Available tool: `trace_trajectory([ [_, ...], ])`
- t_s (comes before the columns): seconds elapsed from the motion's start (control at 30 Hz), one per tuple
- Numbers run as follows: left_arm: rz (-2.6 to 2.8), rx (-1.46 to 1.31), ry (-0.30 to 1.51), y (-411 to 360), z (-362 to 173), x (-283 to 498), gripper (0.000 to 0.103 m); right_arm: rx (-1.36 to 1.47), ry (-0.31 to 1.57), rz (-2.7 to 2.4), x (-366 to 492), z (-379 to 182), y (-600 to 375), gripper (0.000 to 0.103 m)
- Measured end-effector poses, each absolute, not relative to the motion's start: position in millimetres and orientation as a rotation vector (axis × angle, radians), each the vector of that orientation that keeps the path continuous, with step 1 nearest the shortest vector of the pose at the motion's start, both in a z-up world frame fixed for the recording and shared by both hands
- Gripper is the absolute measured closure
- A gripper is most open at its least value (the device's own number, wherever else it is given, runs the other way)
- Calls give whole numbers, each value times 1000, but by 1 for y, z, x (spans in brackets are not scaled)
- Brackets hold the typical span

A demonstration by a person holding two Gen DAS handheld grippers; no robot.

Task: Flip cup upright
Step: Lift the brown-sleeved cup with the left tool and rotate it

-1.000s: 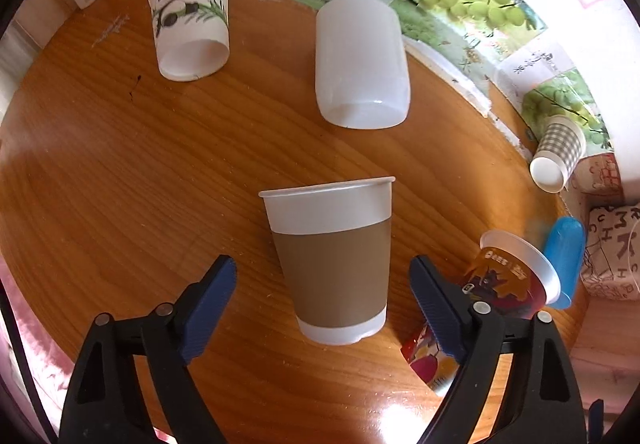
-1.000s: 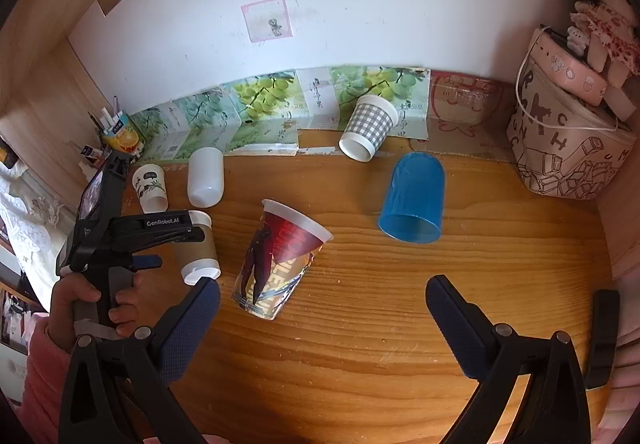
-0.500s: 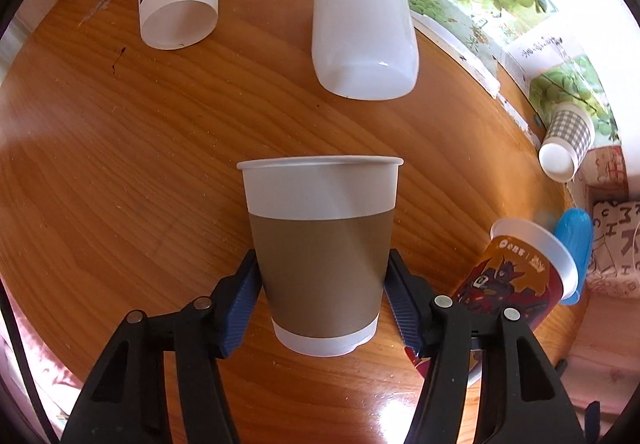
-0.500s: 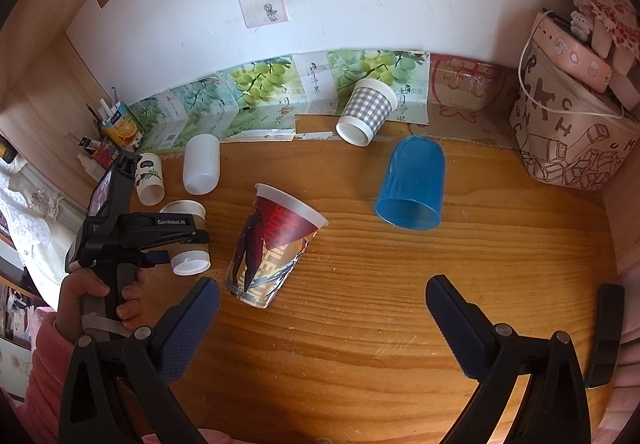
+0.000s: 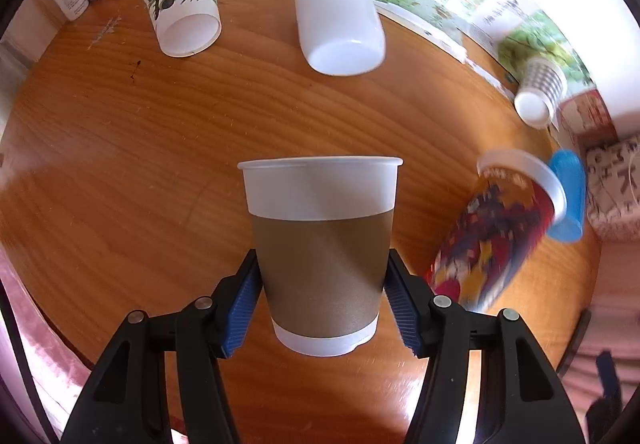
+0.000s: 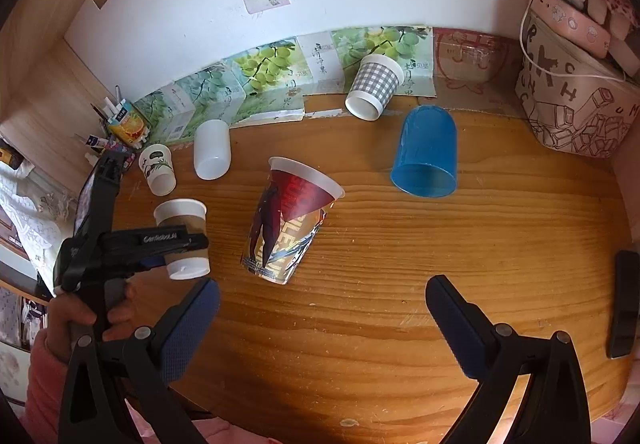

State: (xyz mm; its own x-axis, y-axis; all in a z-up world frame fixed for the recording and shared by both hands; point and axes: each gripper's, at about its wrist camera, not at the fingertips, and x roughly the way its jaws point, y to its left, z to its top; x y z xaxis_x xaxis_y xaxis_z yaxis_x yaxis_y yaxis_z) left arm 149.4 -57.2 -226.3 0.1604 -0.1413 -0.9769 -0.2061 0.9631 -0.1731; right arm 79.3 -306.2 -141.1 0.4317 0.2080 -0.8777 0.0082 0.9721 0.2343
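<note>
A brown-sleeved white paper cup (image 5: 320, 256) is gripped by its sides in my left gripper (image 5: 320, 304), rim toward the top of the view. In the right wrist view the same cup (image 6: 182, 236) is held by the left gripper (image 6: 176, 244) above the wooden table (image 6: 400, 304) at the left. My right gripper (image 6: 320, 324) is open and empty over the table's front part.
A red printed cup (image 6: 288, 224) lies mid-table. A blue cup (image 6: 426, 152), a checked cup (image 6: 374, 86), a white plastic cup (image 6: 212, 154) and a panda cup (image 6: 157, 168) lie toward the back. A patterned bag (image 6: 576, 100) stands at the right, a black phone (image 6: 624, 304) near the right edge.
My left gripper closed on the brown cup and lifted it off the table. The right gripper stayed open and nearly still.
</note>
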Motion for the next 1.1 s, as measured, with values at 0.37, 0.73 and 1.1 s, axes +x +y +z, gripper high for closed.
trace_trajectory([
  [0.37,-85,-141,1413,-74,-205,101,39,374,1098,86,69,-148,-321,0],
  [0.73,-260,-18,1462,-106,-218,84,39,538,1131,14,55,-168,-332,0],
  [1.1,-337,-25,1530,-108,-240,71,39,526,1181,-48,46,-184,-324,0],
])
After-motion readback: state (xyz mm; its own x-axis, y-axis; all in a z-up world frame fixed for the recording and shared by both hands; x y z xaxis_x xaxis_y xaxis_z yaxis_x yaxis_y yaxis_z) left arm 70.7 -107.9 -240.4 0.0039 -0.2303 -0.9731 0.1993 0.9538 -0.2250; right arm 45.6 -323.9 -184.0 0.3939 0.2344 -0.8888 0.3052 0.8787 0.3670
